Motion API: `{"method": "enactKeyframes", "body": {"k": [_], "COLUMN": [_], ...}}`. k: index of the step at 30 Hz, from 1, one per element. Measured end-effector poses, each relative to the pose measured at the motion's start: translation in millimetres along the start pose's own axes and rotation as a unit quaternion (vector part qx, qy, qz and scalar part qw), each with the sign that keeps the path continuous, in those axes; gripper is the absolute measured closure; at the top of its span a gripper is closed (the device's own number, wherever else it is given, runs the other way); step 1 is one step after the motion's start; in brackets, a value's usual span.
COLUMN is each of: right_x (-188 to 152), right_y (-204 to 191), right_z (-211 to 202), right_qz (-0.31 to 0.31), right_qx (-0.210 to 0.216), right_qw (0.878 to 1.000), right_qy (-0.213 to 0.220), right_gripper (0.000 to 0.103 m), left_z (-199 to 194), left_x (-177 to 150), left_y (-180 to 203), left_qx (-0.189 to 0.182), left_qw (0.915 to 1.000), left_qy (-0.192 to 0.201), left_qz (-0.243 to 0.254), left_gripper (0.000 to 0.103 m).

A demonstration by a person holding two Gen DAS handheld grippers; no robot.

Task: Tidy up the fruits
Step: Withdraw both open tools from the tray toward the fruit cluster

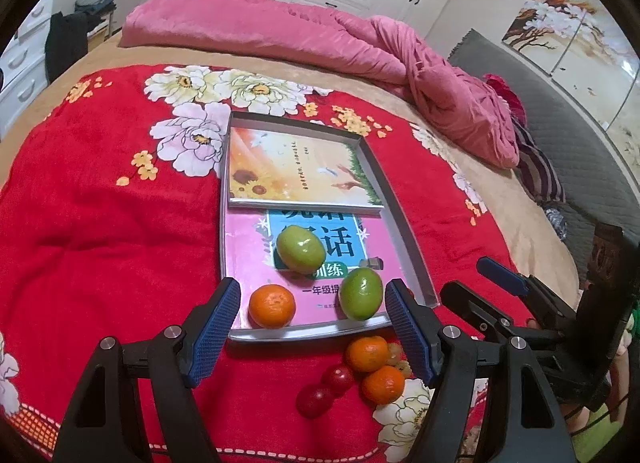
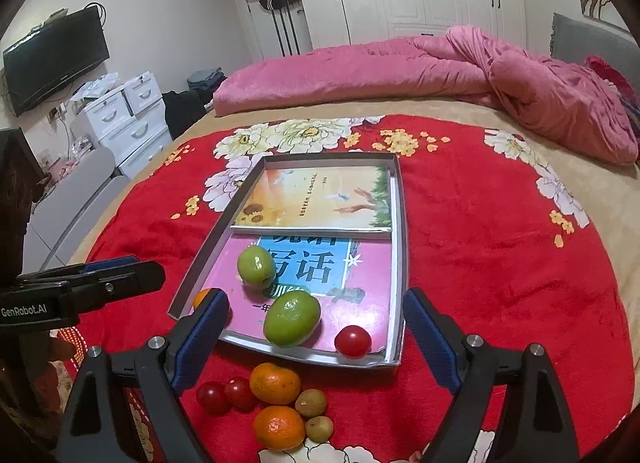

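L wrist: left gripper (image 1: 312,327) jaws apart, nothing gripped; orange (image 1: 272,306) and green fruit (image 1: 361,293) in tray (image 1: 404,231) btwn pads.
R wrist: right gripper (image 2: 316,343) jaws wide, empty; cherry tomato (image 2: 352,340) in tray corner btwn pads, loose fruit pile (image 2: 276,407) below jaws.

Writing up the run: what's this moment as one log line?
tray: two green fruits, tangerine, cherry tomato | blanket: six fruits left | both claws open, empty

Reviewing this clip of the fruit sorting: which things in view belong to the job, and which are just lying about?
Belongs to the job:
- tray
- two green fruits in it
- cherry tomato in it
- orange in it
- loose fruit pile on the blanket
- both grippers, left and right, empty

Just lying about:
- pink quilt
- television
- white drawers
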State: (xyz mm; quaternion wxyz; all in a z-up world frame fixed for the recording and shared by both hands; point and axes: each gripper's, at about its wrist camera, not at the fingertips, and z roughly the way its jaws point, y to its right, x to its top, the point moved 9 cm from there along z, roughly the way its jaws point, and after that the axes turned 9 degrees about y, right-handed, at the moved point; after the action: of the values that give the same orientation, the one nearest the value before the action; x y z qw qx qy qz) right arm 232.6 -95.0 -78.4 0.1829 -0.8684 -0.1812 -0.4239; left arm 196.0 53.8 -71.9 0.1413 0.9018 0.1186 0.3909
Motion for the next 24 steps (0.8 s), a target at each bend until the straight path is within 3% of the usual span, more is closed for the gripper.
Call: {"method": "enactKeyframes", "body": {"k": [24], "right_x": [-5], "right_y": [-9], "right_z": [-17], "right_qz": [-0.025], "right_qx": [0.006], "right_qw": [1.0], "right_qy": [0.007], "right_gripper": [0.013], "left_z": [-9], "left_x": [-11], "left_y": [10], "left_qx": [-0.014], "left_qw": [0.9997], "left_qy": [-0.011], "left_qz": [0.018], "left_gripper": [0.027]}}
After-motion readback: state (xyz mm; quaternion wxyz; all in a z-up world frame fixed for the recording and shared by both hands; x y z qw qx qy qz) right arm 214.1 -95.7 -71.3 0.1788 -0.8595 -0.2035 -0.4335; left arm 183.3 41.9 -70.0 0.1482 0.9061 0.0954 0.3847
